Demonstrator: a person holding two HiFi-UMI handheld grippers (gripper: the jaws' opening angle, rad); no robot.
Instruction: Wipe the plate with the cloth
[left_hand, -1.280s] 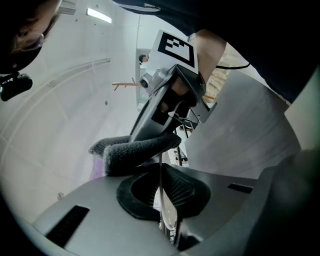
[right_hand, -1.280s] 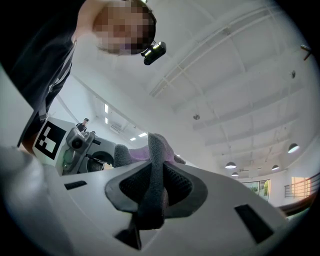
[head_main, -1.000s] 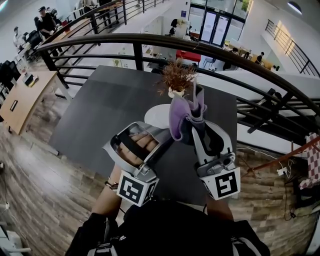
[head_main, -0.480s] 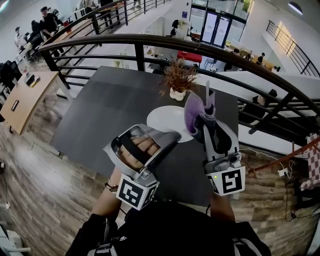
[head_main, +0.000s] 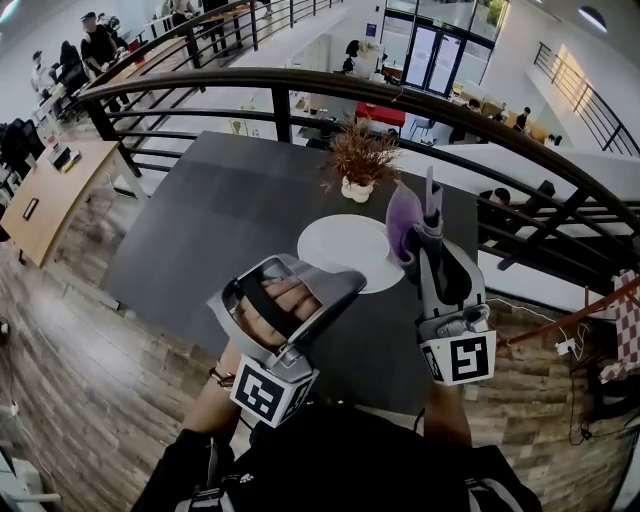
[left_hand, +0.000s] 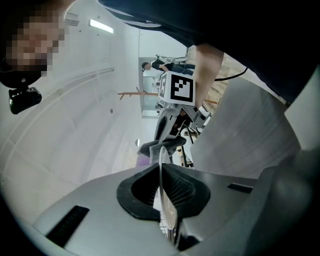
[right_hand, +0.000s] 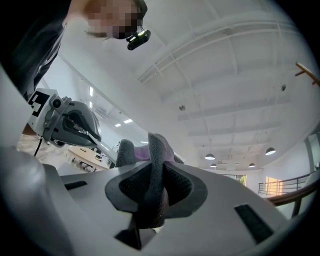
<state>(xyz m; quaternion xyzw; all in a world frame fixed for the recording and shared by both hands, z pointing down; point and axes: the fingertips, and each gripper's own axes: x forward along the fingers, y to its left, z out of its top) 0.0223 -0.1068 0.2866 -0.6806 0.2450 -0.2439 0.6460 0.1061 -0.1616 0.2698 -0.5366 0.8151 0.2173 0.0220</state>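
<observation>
left tongs (head_main: 340, 283) pinch white plate (head_main: 350, 250) by rim; right tongs (head_main: 418, 240) pinch purple cloth (head_main: 399, 215) beside it. wiping step; next: rub cloth across plate face.

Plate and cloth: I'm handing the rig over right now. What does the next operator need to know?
Left gripper: shut on the near rim of the white plate, held over the dark table.
Right gripper: shut on the bunched purple cloth, raised at the plate's right edge.
Done: both things are gripped. Whether any wiping has happened does not show.
Left: bring the cloth onto the plate's face and wipe across it.
</observation>
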